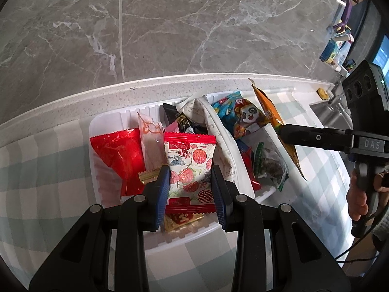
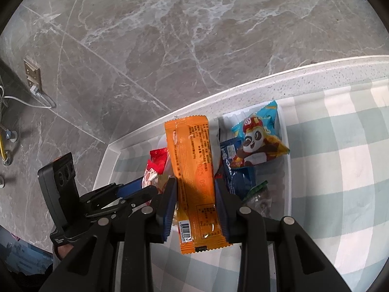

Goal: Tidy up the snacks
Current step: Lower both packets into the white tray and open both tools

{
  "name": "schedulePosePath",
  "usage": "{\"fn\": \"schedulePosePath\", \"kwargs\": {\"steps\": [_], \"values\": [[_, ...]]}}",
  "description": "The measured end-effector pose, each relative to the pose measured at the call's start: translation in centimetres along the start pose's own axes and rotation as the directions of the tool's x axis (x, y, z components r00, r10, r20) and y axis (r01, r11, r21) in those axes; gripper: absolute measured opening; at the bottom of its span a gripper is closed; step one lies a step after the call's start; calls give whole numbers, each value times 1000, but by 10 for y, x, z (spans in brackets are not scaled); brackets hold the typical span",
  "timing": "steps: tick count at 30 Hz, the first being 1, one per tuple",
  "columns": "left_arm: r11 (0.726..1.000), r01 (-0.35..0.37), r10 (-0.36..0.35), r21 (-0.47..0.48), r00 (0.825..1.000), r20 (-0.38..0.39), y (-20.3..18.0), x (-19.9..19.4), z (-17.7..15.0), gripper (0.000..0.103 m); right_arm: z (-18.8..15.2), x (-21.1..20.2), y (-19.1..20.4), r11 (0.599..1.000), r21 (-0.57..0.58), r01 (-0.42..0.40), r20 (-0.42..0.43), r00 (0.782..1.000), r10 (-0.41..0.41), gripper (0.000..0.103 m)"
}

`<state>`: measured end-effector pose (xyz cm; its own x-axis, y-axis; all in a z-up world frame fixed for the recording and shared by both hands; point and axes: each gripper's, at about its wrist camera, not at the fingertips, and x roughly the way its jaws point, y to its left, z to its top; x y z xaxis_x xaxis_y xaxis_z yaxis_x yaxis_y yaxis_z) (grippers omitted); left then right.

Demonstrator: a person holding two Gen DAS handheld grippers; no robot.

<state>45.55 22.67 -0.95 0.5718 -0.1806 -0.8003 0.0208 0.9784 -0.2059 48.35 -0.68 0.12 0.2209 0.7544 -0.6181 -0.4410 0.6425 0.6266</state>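
Observation:
My left gripper is shut on a white snack packet printed with red lychees, held over the left half of a white divided tray. My right gripper is shut on a long orange snack packet, held over the tray's right half. From the left wrist view that orange packet hangs from the right gripper's fingers. A blue panda packet lies in the right compartment. A red foil packet lies in the left one.
The tray sits on a green-and-white checked cloth along a speckled white counter edge. Grey marble floor lies beyond. Several more packets fill the tray. A sink and small items are at far right. A wall socket with cables is at left.

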Motion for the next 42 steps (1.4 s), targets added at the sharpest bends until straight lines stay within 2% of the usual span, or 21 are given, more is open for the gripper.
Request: {"fn": "schedulePosePath", "kwargs": {"steps": [20, 42], "values": [[999, -11, 11, -34, 1000, -11, 7, 24, 13, 32, 18, 17, -8, 999, 30, 30, -11, 999, -30, 36], [996, -32, 31, -80, 999, -21, 19, 47, 20, 32, 20, 31, -14, 997, 31, 70, -25, 997, -69, 38]]}}
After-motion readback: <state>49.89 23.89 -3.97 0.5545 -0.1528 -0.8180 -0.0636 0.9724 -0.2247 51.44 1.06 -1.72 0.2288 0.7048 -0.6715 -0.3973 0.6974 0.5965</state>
